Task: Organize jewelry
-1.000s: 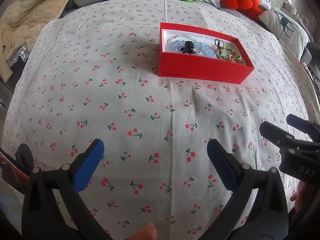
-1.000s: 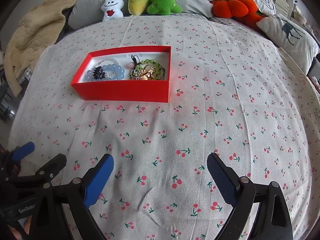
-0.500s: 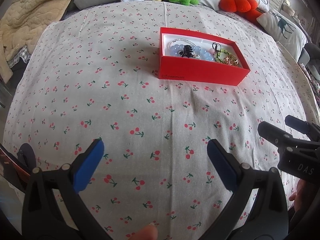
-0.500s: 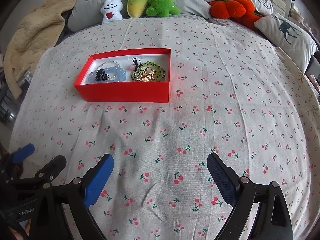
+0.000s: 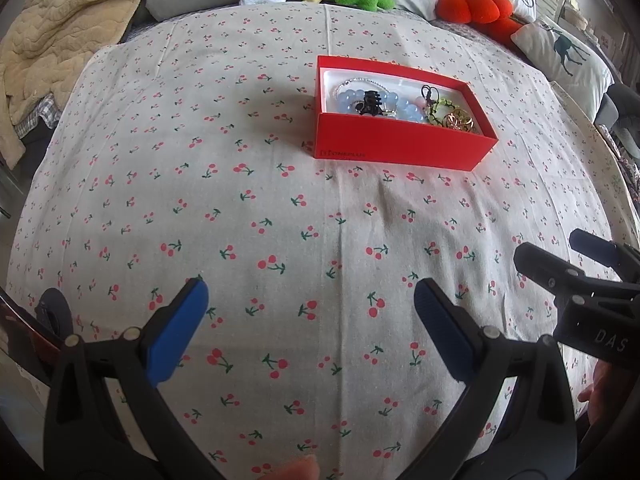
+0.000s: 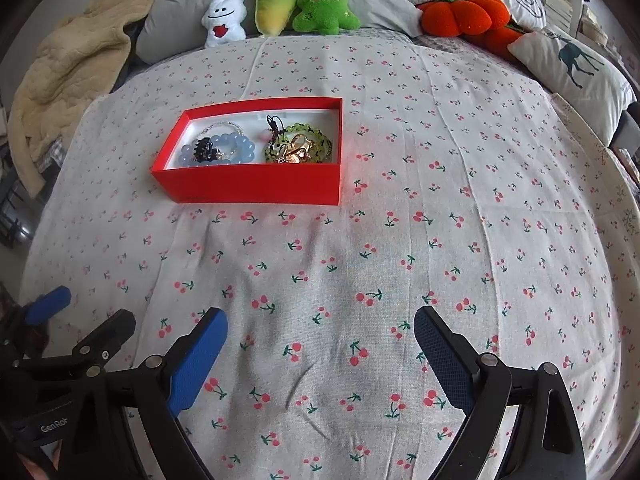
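Left gripper (image 5: 310, 300) spread wide, nothing between the blue pads (image 5: 178, 330), hovering over the cherry-print sheet (image 5: 280, 220) near its front edge. Right gripper (image 6: 320, 334) likewise spread wide, holding nothing, low over the same sheet. Both well apart from the red box (image 6: 256, 184). Left gripper also visible at the lower left of the right wrist view, right gripper at the right edge of the left wrist view.

Red box flat on the sheet, open-topped, white inside, toward the far half of the bed. In it, left part: blue bead bracelet (image 6: 236, 150) with a black hair clip (image 6: 204, 148) lying on it, thin silver chain (image 6: 222, 125) just behind. Right part: green bead bracelet (image 6: 318, 138) around a gold piece (image 6: 298, 150), black cord (image 6: 274, 128) on its left side, small pink bead beside the cord. All jewelry inside the box, none seen on the sheet.

Along the far edge: white plush (image 6: 224, 20), yellow-green plush (image 6: 276, 4), green tree plush (image 6: 324, 6), orange pumpkin plush (image 6: 460, 14), deer-print pillow (image 6: 572, 64). Beige blanket (image 6: 68, 76) bunched at the far left.
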The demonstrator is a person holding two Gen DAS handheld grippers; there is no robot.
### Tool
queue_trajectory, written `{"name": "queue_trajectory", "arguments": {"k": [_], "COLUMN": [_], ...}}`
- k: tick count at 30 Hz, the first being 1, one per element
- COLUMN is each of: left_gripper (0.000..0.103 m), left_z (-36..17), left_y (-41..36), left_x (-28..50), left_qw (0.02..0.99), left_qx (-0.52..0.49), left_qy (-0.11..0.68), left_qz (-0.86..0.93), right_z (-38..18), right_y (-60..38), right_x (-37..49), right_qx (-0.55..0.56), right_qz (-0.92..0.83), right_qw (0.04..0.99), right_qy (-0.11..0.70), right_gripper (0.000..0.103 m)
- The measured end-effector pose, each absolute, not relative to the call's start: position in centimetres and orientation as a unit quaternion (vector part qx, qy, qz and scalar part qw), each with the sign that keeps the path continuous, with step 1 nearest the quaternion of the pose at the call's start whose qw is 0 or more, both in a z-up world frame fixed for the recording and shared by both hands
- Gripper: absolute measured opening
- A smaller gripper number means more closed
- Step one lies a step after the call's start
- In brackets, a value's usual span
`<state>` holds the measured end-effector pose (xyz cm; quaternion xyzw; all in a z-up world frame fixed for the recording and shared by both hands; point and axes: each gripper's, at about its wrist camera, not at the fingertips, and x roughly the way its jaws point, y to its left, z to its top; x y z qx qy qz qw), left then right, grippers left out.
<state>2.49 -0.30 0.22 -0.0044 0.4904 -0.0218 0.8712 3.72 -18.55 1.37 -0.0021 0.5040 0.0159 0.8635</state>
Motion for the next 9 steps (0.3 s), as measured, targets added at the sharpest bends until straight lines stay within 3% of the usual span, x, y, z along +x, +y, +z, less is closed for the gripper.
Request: {"name": "queue_trajectory", "arguments": {"k": [9], "left_gripper": [0.102], "left_z": [0.29], "left_y": [-0.4], "left_x": [2.36], "left_qw": [0.874], "left_qx": [0.0], "left_qy": [0.485], "left_qz": [-0.022], "right_z": [1.33], "right_y": [-18.31], "right_x": [3.62], "right_qx": [-0.007], "right_qz": [0.017], "right_qw": [0.863], "right_qy": [0.506], "right_gripper": [0.096]}}
